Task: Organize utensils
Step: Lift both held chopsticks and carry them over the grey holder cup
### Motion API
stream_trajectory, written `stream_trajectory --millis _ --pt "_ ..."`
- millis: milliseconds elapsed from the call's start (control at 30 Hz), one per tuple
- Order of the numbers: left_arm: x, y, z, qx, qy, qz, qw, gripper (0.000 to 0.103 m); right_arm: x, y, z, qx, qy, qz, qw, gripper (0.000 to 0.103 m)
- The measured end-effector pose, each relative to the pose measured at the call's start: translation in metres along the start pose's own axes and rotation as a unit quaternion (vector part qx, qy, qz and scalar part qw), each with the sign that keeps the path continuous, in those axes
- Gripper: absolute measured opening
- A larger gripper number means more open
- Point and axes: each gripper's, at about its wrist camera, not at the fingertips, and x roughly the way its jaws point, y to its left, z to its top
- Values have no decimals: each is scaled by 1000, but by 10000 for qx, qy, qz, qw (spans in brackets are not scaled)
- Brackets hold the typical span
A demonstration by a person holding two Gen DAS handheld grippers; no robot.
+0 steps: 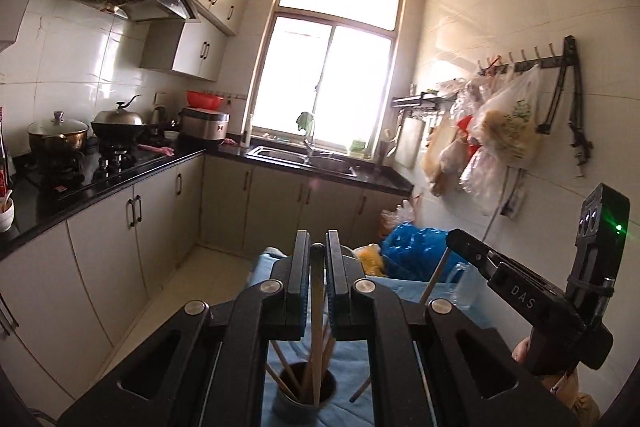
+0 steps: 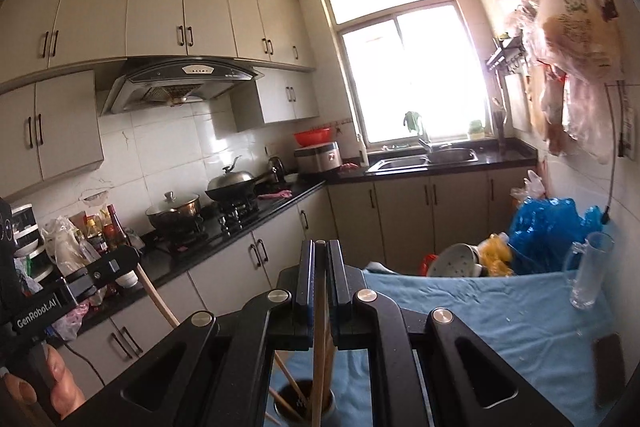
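Note:
A dark round holder cup (image 1: 306,393) stands on the blue cloth (image 2: 500,311) with several wooden chopsticks leaning in it; it also shows in the right wrist view (image 2: 303,403). My left gripper (image 1: 318,251) is shut on a wooden chopstick (image 1: 317,323) whose lower end reaches into the cup. My right gripper (image 2: 320,247) is shut on another wooden chopstick (image 2: 320,339), also pointing down into the cup. Each gripper shows in the other's view: the right one (image 1: 456,239) with its stick, the left one (image 2: 132,255) with its stick.
A clear glass mug (image 2: 590,269) stands at the cloth's far right. A dark flat object (image 2: 610,367) lies near the right edge. A white colander (image 2: 454,261), yellow and blue bags (image 2: 548,227) sit behind the table. A counter with bottles (image 2: 100,231) runs along the left.

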Motion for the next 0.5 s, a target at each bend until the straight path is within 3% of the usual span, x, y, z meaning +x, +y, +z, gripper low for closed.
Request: stream_trajectory --millis 267,500 --pt "69 28 -17 -390 558 -24 9977 7 57 -3 -21 174 235 110 9995 6" --pt "100 36 -45 -488 1095 -29 9928 7 88 -15 -51 155 860 20 9962 6"
